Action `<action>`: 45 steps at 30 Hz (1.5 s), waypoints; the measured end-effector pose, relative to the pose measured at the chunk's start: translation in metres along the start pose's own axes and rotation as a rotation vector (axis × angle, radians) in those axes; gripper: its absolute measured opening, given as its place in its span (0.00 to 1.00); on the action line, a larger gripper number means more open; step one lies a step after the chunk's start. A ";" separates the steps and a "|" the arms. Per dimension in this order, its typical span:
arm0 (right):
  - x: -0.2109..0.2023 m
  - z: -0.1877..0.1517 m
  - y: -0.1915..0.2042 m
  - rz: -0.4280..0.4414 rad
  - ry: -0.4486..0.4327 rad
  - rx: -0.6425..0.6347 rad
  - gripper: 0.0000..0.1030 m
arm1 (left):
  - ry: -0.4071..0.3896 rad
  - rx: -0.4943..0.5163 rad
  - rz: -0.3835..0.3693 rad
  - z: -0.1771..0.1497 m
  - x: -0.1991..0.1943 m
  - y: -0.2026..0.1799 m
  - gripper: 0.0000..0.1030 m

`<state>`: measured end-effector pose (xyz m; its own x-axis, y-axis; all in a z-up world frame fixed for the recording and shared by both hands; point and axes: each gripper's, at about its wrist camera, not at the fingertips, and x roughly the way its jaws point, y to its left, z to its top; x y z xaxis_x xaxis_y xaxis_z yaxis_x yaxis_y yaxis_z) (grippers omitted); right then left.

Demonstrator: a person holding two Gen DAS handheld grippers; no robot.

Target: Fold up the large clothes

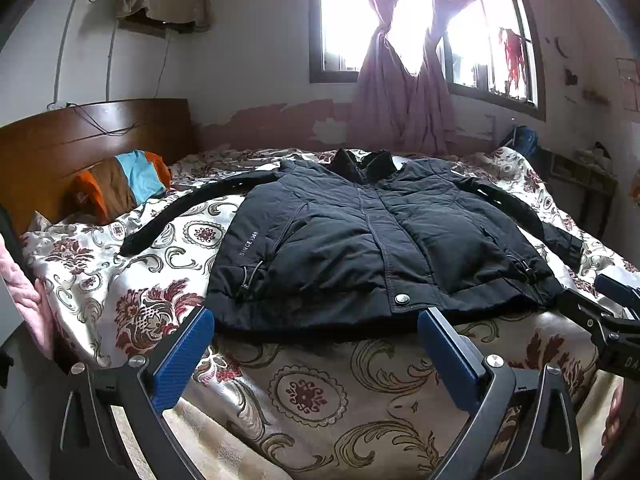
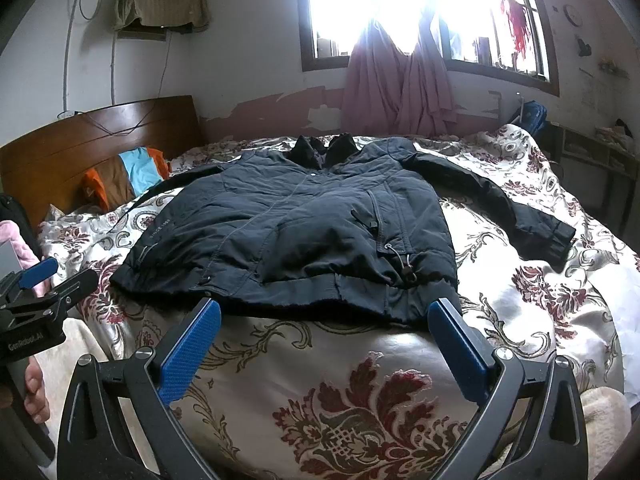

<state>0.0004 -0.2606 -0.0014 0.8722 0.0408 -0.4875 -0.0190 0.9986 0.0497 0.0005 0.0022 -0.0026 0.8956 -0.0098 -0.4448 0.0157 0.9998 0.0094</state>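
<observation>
A dark navy padded jacket point(image 1: 360, 240) lies flat and front up on the floral bedspread point(image 1: 304, 392), collar toward the window, both sleeves spread out to the sides. My left gripper point(image 1: 316, 320) hovers open just short of the jacket's hem, its blue pads empty. The right gripper's tips point(image 1: 616, 292) show at the right edge of the left wrist view. In the right wrist view the same jacket point(image 2: 304, 232) lies ahead, and my right gripper point(image 2: 328, 312) stands open at the hem with nothing between its fingers. The left gripper point(image 2: 40, 280) appears at the left edge there.
A wooden headboard point(image 1: 80, 136) and an orange, brown and blue pillow point(image 1: 120, 184) are at the left. Pink curtains point(image 1: 400, 92) hang at the bright window behind the bed. A low shelf point(image 2: 592, 152) stands by the right wall. A hand point(image 2: 34, 388) holds the left gripper's handle.
</observation>
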 end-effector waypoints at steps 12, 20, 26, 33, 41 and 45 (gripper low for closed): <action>0.002 0.000 0.000 -0.001 0.002 0.002 0.99 | 0.003 0.004 0.000 0.001 -0.001 -0.002 1.00; 0.002 0.000 0.000 0.000 0.004 0.002 0.99 | 0.003 0.006 0.001 0.001 -0.001 -0.002 1.00; 0.002 -0.001 -0.001 0.001 0.005 0.004 0.99 | 0.004 0.007 0.001 0.001 -0.001 -0.002 1.00; 0.003 -0.001 0.000 0.000 0.008 0.004 0.99 | 0.005 0.008 0.001 0.001 0.000 -0.003 1.00; 0.003 0.000 0.000 0.001 0.009 0.005 0.99 | 0.006 0.009 0.002 0.001 0.000 -0.003 1.00; 0.003 -0.001 -0.001 0.001 0.010 0.005 0.99 | 0.006 0.010 0.001 0.001 0.000 -0.003 1.00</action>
<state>0.0029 -0.2614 -0.0037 0.8674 0.0427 -0.4958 -0.0176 0.9983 0.0552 0.0010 -0.0006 -0.0013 0.8931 -0.0085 -0.4497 0.0189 0.9997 0.0185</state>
